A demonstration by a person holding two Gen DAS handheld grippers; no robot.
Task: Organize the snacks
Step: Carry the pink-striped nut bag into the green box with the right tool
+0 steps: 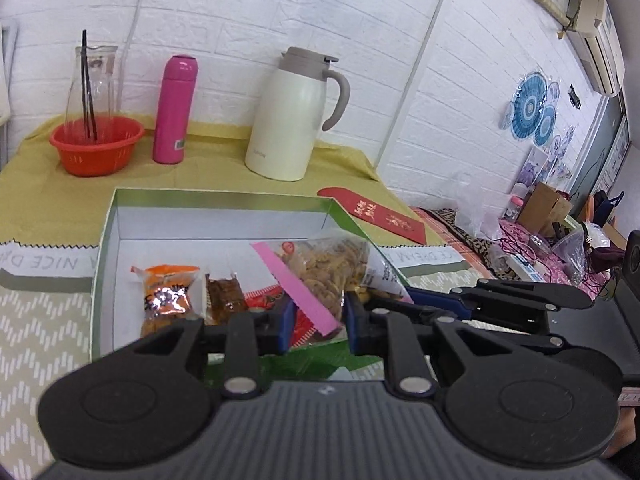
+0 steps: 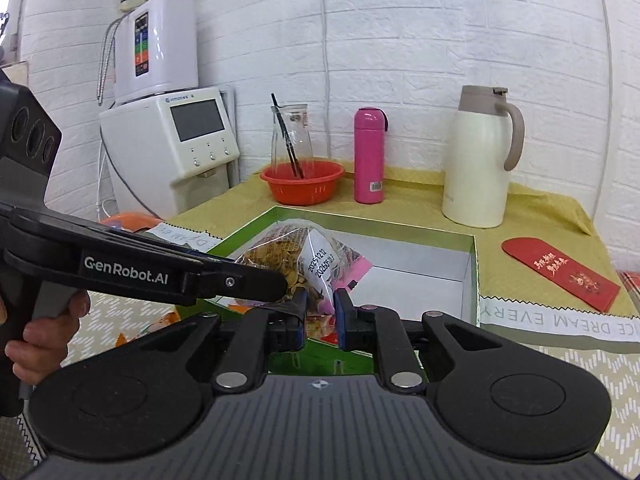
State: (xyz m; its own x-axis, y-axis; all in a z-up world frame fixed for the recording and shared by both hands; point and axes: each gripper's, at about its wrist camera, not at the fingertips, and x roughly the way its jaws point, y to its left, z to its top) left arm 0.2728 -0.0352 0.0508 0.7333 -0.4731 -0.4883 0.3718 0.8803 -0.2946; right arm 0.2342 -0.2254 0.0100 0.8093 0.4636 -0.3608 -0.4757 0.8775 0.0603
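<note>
White water dispenser [image 2: 172, 136] shows only beside the right gripper [image 2: 321, 316].

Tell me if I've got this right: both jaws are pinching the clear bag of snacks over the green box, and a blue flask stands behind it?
Almost. The flask is pink, not blue, as the right wrist view shows. The rest holds: the left gripper and right gripper both pinch the clear snack bag over the green box.

Left tool [image 1: 316, 322] and right tool [image 2: 320, 316] both pinched nearly closed.
</note>
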